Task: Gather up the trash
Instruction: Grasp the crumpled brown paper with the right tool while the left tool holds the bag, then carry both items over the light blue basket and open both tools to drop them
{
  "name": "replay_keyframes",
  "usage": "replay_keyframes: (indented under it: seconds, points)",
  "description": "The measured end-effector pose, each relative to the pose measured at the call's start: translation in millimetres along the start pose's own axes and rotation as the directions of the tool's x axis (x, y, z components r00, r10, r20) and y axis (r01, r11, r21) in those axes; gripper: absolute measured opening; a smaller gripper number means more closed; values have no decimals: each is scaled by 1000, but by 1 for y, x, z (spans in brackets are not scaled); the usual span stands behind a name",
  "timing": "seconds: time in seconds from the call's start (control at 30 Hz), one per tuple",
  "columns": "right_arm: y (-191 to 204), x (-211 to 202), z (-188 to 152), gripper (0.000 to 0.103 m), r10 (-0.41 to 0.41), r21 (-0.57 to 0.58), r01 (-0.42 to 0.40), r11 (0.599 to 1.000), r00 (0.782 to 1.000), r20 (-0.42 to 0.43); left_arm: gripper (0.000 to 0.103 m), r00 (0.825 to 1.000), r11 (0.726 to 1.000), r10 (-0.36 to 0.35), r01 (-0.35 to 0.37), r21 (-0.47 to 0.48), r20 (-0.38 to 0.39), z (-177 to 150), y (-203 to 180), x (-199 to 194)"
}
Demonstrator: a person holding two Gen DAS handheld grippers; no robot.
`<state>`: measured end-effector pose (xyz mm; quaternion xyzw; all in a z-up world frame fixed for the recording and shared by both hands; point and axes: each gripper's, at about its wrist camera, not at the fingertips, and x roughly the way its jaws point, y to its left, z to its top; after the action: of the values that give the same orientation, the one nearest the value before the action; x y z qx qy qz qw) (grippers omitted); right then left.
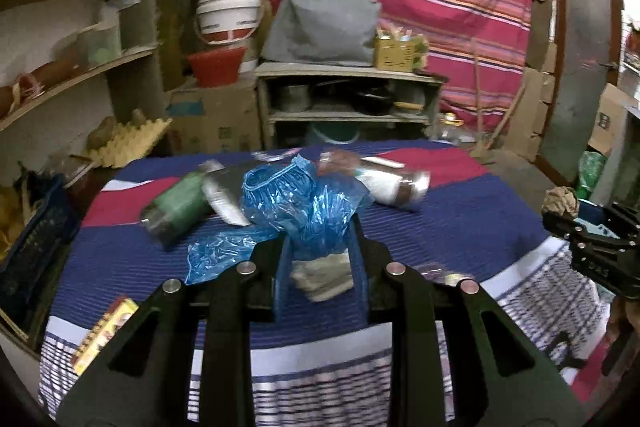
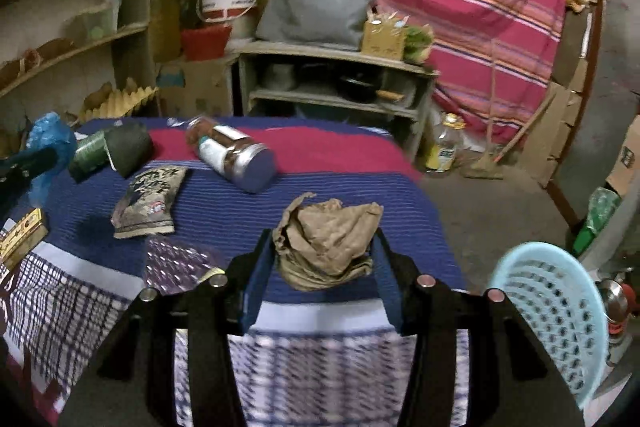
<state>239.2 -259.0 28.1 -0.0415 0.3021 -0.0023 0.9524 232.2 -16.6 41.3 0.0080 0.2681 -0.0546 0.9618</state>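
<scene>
My left gripper [image 1: 320,239] is shut on a crumpled blue plastic bag [image 1: 304,203] and holds it above the blue and red cloth on the table [image 1: 460,227]. My right gripper [image 2: 326,239] is shut on a crumpled brown paper ball [image 2: 328,239] over the table's near right edge; it also shows in the left wrist view [image 1: 562,201]. On the cloth lie a green bottle [image 2: 90,151], a clear jar with a metal lid [image 2: 236,159], a dark snack wrapper [image 2: 148,201] and a clear plastic wrapper [image 2: 176,263].
A light blue perforated basket [image 2: 560,315] stands right of the table, below its edge. A yellow box [image 2: 22,231] lies at the table's left edge. Shelves [image 2: 332,75] with pots, buckets and an oil bottle [image 2: 442,147] stand behind.
</scene>
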Motion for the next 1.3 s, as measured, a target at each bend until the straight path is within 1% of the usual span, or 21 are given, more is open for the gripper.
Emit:
replay_keyframes:
  seconds: [0.13, 0.33, 0.47, 0.63, 0.77, 0.9, 1.1, 1.17, 1.27, 1.3]
  points:
    - [-42, -26, -6, 49, -45, 36, 45, 998, 999, 21, 25, 998, 998, -55, 54, 42, 14, 4, -46, -9]
    - [-107, -59, -25, 49, -136, 94, 133, 987, 990, 31, 25, 990, 988, -144, 143, 59, 10, 6, -107, -13]
    - [-150, -73, -40, 49, -181, 151, 176, 973, 983, 20, 25, 981, 976, -195, 195, 93, -9, 1, -149, -11]
    - [-199, -83, -56, 49, -232, 212, 228, 950, 973, -5, 25, 965, 954, -263, 263, 147, -21, -3, -205, -9]
    - [-220, -83, -64, 49, -261, 217, 259, 941, 965, -19, 25, 951, 936, -307, 310, 167, -43, -6, -242, -2]
    - [-232, -81, -69, 49, -268, 231, 267, 936, 963, -27, 25, 936, 921, -345, 351, 171, -68, -7, -275, 7]
    - [-249, -73, -77, 49, -280, 245, 283, 927, 959, -46, 25, 915, 896, -394, 403, 184, -85, -2, -312, 16]
    - [-254, -70, -81, 49, -279, 256, 283, 924, 959, -52, 25, 905, 885, -415, 425, 188, -94, 0, -326, 18]
    - [-261, -66, -84, 49, -276, 270, 281, 921, 960, -58, 25, 895, 873, -435, 446, 196, -100, 1, -339, 20]
    - [-262, -65, -85, 49, -276, 271, 282, 920, 959, -59, 25, 888, 866, -447, 459, 199, -104, 2, -345, 20]
